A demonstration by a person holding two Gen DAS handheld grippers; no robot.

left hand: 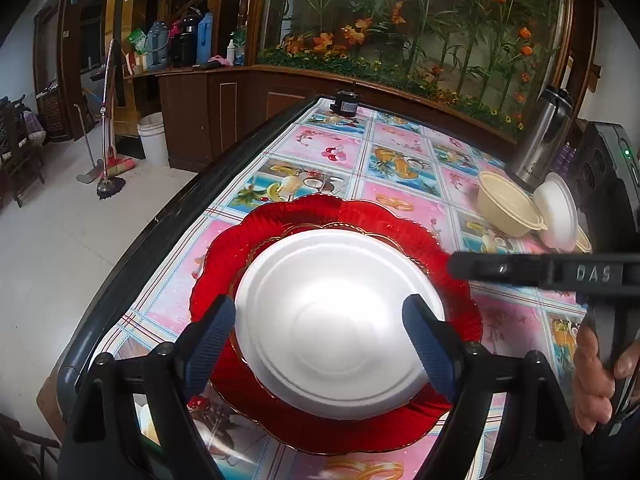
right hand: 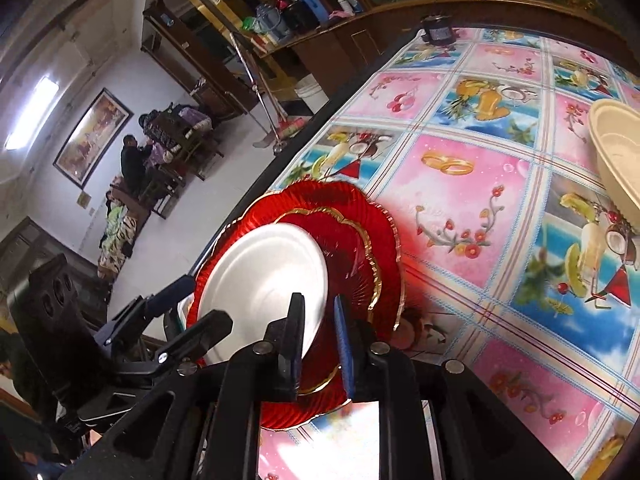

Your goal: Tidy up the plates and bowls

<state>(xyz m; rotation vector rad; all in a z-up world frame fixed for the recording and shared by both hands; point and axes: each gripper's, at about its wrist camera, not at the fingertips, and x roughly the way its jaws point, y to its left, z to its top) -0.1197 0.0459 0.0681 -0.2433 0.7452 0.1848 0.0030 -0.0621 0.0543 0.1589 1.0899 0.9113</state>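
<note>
Left gripper (left hand: 320,344), tilted downward, stands spread around the white round foam plate (left hand: 336,320) without touching; right gripper (right hand: 318,344) slightly parted, gripping nothing. Table edge (left hand: 168,216) at nine o'clock; bare floral tablecloth (left hand: 400,160) at twelve.

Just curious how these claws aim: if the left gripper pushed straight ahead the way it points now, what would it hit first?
Most likely the white plate: the left gripper is open with its fingers either side of it, atop the red plates. Exact depth is unclear.
</note>
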